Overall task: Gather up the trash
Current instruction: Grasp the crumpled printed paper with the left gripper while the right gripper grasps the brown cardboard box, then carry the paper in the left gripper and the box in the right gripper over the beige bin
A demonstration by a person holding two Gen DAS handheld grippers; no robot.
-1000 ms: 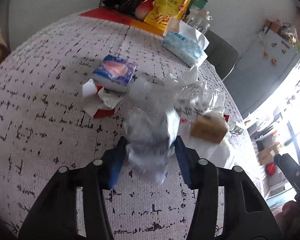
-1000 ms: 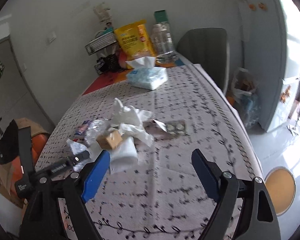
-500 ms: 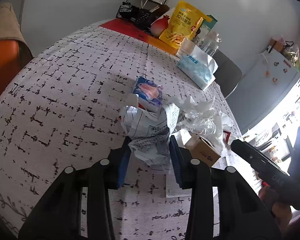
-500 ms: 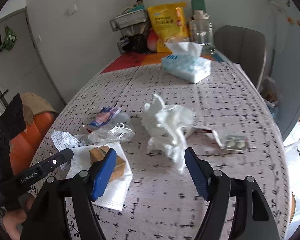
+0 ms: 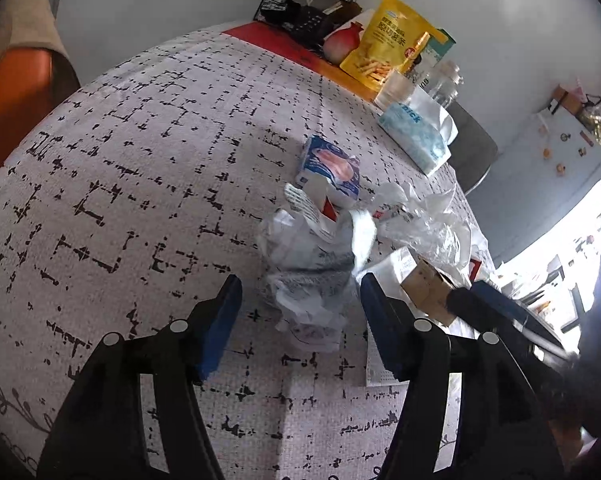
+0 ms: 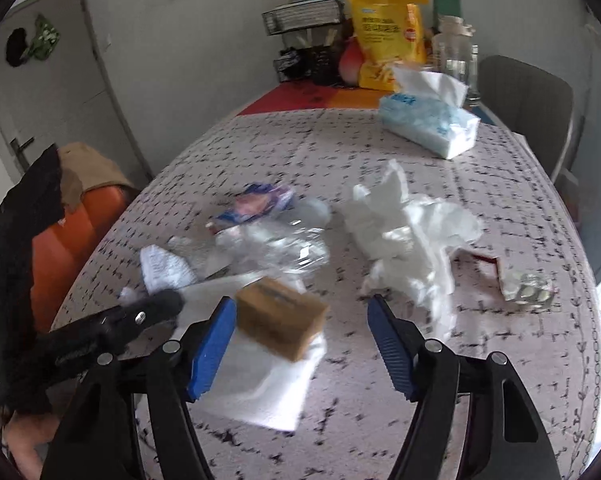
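My left gripper [image 5: 300, 300] is open above the patterned table [image 5: 140, 160], its jaws opening. A crumpled white receipt ball [image 5: 308, 272] lies between the blue pads, and neither pad presses on it. Just behind it are a blue snack packet [image 5: 332, 164] and clear plastic wrap [image 5: 428, 228]. My right gripper [image 6: 302, 340] straddles a small brown cardboard box [image 6: 280, 320] that rests on a white paper sheet [image 6: 260, 388]. Its jaws are closing, with a gap still showing on the right side. A crumpled white tissue [image 6: 412, 240] and a blister pack [image 6: 528, 288] lie to the right.
At the table's far end stand a blue tissue pack [image 6: 428, 124], a yellow snack bag [image 6: 388, 40], a glass jar [image 6: 452, 56] and a wire rack [image 6: 304, 20]. A grey chair [image 6: 528, 108] is on the right and an orange seat [image 6: 60, 240] on the left.
The left jaws have spread and let go of the crumpled receipt, which now sits on the table. The right gripper swung left from the tissue to over the cardboard box.
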